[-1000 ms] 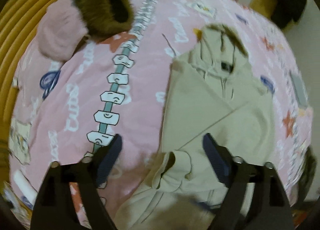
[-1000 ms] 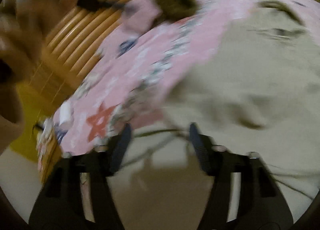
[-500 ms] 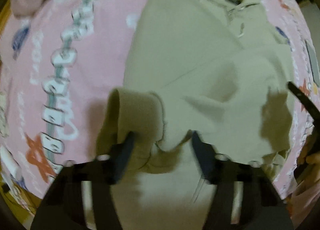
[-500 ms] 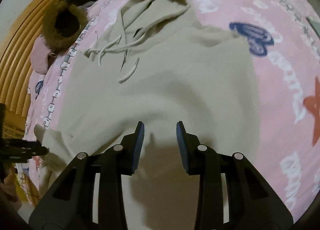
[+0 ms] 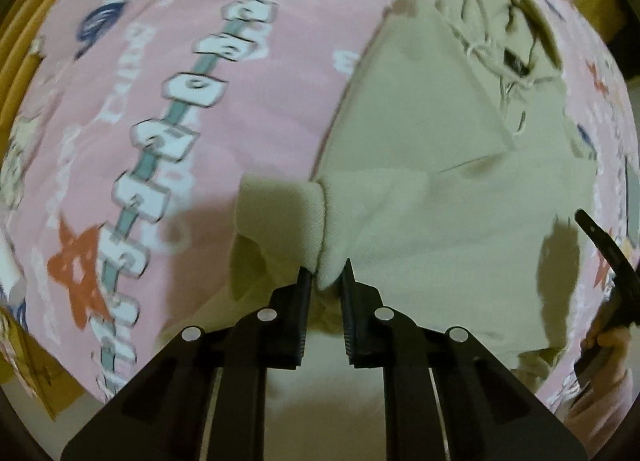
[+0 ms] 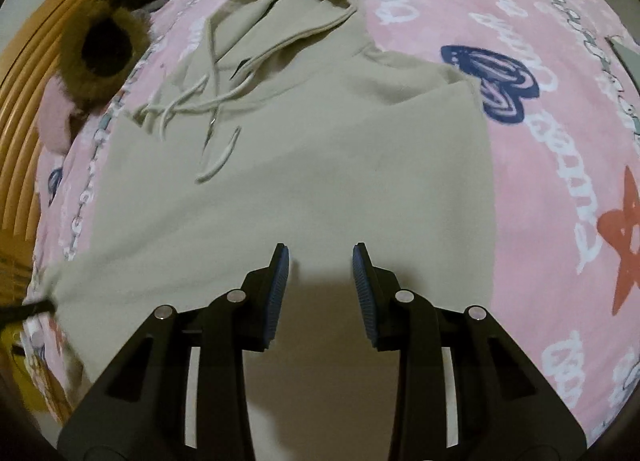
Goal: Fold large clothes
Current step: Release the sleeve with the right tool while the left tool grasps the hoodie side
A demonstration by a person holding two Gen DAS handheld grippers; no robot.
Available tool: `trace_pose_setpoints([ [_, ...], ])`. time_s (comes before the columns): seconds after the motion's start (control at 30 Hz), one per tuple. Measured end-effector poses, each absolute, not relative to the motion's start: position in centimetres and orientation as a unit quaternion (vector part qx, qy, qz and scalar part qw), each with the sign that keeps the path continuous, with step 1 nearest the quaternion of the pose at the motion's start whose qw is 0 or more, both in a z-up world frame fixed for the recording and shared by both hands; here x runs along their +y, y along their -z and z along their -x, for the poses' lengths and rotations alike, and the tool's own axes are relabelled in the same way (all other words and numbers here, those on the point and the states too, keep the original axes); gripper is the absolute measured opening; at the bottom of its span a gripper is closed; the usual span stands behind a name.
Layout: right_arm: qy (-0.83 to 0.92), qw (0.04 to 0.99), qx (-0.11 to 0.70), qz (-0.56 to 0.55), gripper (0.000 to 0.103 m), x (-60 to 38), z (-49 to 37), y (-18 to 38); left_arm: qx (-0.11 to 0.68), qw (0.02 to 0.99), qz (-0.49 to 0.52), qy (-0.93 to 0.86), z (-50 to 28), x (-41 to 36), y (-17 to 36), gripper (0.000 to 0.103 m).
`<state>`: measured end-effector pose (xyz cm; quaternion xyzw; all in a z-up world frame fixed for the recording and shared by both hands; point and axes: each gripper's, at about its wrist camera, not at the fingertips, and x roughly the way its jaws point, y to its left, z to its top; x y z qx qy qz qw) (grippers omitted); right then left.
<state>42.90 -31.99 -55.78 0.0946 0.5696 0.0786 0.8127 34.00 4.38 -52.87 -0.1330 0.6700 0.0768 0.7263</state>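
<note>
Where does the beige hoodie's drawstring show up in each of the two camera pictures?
Left wrist view: the drawstring lies tangled at the upper right, by the hood opening of the beige hoodie.
Right wrist view: the drawstring crosses itself at the upper left, just below the hood.
Shared landmark: the pink printed bedspread under the hoodie, with its red stars.

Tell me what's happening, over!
Left gripper closing on hoodie fold. Right gripper open over hoodie hem. Nothing in the way.
</note>
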Motion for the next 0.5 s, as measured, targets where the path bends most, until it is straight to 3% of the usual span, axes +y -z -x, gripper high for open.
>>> trace_pose_setpoints([
  [0.2,-0.057,0.805,0.587,-0.064,0.033,-31.3,-47.6,58.4,0.648,0.73,0.192,-0.106,-31.1,5.2,49.6,0.014],
  [0.33,-0.029,0.797,0.599,-0.08,0.033,-31.6,-50.1,61.1,0.665,0.717,0.184,-0.101,-31.7,5.5,52.9,0.014],
  [0.5,-0.03,0.815,0.57,-0.101,0.033,-32.8,-49.4,59.2,0.69,0.705,0.139,-0.085,-33.3,5.5,56.1,0.018],
])
